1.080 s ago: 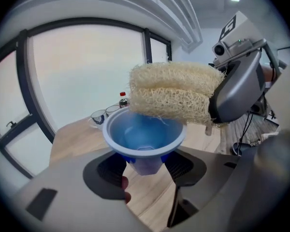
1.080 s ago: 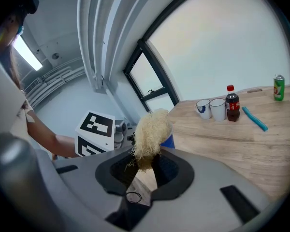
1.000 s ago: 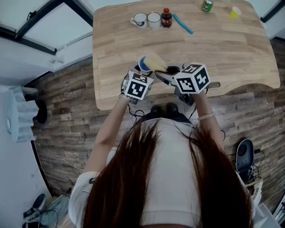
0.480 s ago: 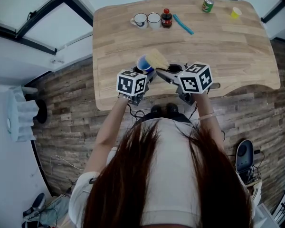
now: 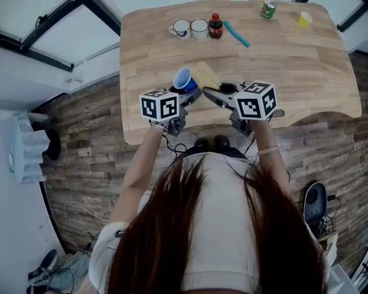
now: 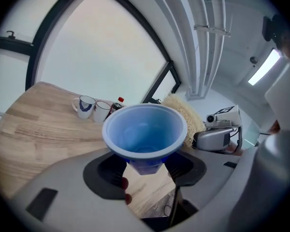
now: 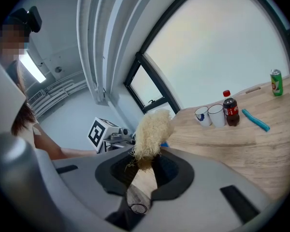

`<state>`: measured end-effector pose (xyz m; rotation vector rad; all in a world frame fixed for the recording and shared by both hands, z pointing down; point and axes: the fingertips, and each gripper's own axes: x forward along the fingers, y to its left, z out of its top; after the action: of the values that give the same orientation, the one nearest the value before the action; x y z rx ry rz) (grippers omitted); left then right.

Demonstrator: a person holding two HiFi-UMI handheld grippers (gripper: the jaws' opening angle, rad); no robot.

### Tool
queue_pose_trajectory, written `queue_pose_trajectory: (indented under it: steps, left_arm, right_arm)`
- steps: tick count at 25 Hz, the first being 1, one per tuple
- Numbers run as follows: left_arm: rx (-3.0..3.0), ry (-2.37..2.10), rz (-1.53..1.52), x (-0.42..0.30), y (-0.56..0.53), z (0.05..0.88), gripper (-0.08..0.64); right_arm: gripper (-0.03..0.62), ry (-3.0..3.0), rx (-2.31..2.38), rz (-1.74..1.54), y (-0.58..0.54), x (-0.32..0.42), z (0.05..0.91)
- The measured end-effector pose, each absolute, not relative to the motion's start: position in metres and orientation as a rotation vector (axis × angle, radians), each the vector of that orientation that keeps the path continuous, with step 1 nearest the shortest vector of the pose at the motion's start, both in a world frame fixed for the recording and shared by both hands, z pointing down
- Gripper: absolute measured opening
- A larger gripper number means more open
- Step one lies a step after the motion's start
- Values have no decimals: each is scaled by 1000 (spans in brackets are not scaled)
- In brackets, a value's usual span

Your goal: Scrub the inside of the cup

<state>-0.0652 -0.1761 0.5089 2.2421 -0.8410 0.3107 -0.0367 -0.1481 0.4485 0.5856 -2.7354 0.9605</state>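
Observation:
My left gripper (image 5: 185, 92) is shut on the narrow base of a blue plastic cup (image 5: 183, 79), held above the near edge of the wooden table (image 5: 306, 72). In the left gripper view the blue cup (image 6: 145, 132) tilts its open mouth back toward the camera, and its inside looks empty. The left gripper's jaws (image 6: 145, 167) pinch it from both sides. My right gripper (image 5: 212, 92) is shut on a pale fibrous loofah scrubber (image 5: 204, 75), which stands just right of the cup's rim and outside it. In the right gripper view the scrubber (image 7: 150, 129) sticks up from the right gripper (image 7: 144, 166).
At the table's far edge stand two white mugs (image 5: 181, 26) (image 5: 199, 25), a cola bottle (image 5: 215, 24), a blue brush (image 5: 236, 31), a green can (image 5: 267, 7) and a small yellow cup (image 5: 303, 17). Wood-plank floor lies below the table's near edge.
The left gripper has rolled and risen a little, and its marker cube swung left. The cup's mouth now shows more fully, clear of the scrubber. The right gripper has stayed in place.

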Motion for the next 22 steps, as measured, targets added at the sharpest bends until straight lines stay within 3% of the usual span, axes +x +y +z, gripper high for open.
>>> queue_pose_trajectory:
  steps: [22]
  left_arm:
    - [2372, -232, 169, -49, -136, 448, 250]
  right_arm:
    - [78, -2866, 248, 1206, -134, -31, 419]
